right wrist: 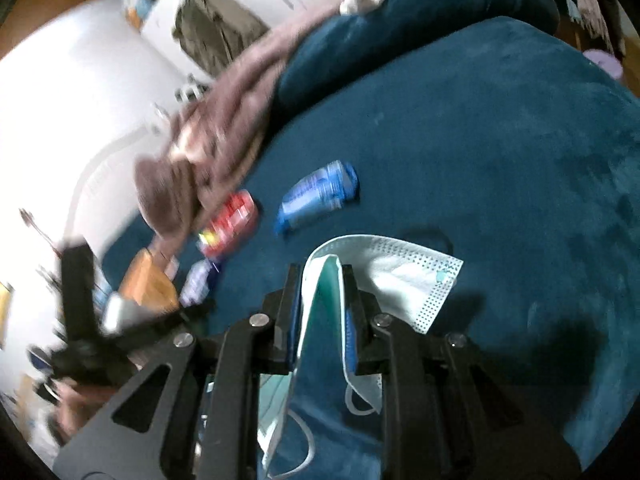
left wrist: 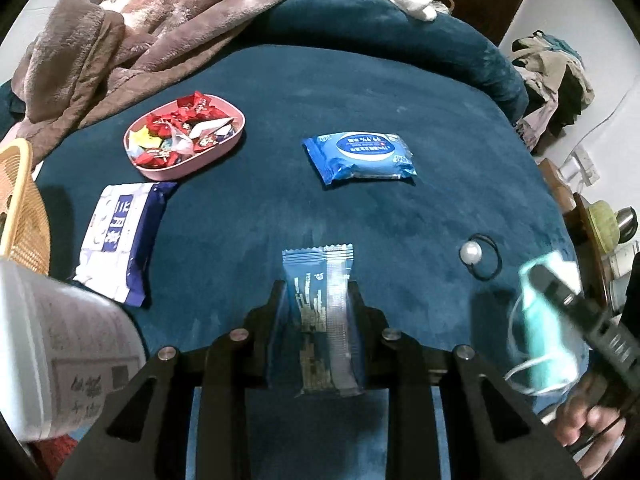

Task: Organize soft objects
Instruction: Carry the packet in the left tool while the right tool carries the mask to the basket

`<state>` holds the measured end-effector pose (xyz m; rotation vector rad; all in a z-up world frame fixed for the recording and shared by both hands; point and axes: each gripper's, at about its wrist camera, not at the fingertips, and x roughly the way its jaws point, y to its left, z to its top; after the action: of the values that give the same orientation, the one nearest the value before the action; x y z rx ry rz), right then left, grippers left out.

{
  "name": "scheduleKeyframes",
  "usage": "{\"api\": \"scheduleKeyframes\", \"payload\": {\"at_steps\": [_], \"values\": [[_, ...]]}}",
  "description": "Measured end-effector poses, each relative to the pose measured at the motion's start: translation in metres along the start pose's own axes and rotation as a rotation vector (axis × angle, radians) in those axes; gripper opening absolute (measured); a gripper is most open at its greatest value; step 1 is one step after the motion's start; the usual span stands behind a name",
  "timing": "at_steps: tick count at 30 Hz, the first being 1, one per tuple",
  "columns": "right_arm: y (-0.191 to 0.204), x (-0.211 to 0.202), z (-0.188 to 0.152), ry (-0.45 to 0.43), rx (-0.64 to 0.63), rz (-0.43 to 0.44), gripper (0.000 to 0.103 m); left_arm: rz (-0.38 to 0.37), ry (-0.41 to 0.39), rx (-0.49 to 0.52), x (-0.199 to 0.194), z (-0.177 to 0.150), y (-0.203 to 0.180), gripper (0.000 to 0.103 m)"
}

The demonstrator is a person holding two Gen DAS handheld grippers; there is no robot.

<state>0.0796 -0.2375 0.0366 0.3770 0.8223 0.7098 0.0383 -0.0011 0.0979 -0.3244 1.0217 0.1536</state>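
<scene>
My left gripper is shut on a small dark blue sachet and holds it over the blue velvet bed. My right gripper is shut on a folded teal and white face mask, its ear loops hanging below. The mask and right gripper show blurred at the right of the left wrist view. A blue wet-wipe pack lies mid-bed, also in the right wrist view. A white and blue tissue pack lies at the left.
A pink tray of red candies sits left of centre. A black hair tie with a pearl lies at the right. A wicker basket and a white container are at the left edge. A brown blanket is heaped behind.
</scene>
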Motion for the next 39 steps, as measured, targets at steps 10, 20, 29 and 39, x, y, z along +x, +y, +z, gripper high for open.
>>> {"api": "scheduleKeyframes", "payload": {"at_steps": [10, 20, 29, 39], "values": [[0.042, -0.009, -0.042, 0.094, -0.097, -0.171, 0.019, 0.009, -0.006, 0.027, -0.034, -0.028, 0.0, 0.028], [0.068, -0.018, -0.055, 0.124, -0.118, -0.205, 0.019, -0.009, -0.024, 0.019, -0.061, -0.046, 0.008, 0.028], [0.095, -0.019, -0.055, 0.131, -0.165, -0.23, 0.019, -0.055, -0.038, 0.026, -0.076, -0.053, 0.014, 0.028], [0.119, -0.015, -0.05, 0.133, -0.201, -0.258, 0.019, -0.095, -0.045, 0.001, -0.084, -0.054, 0.029, 0.028]]}}
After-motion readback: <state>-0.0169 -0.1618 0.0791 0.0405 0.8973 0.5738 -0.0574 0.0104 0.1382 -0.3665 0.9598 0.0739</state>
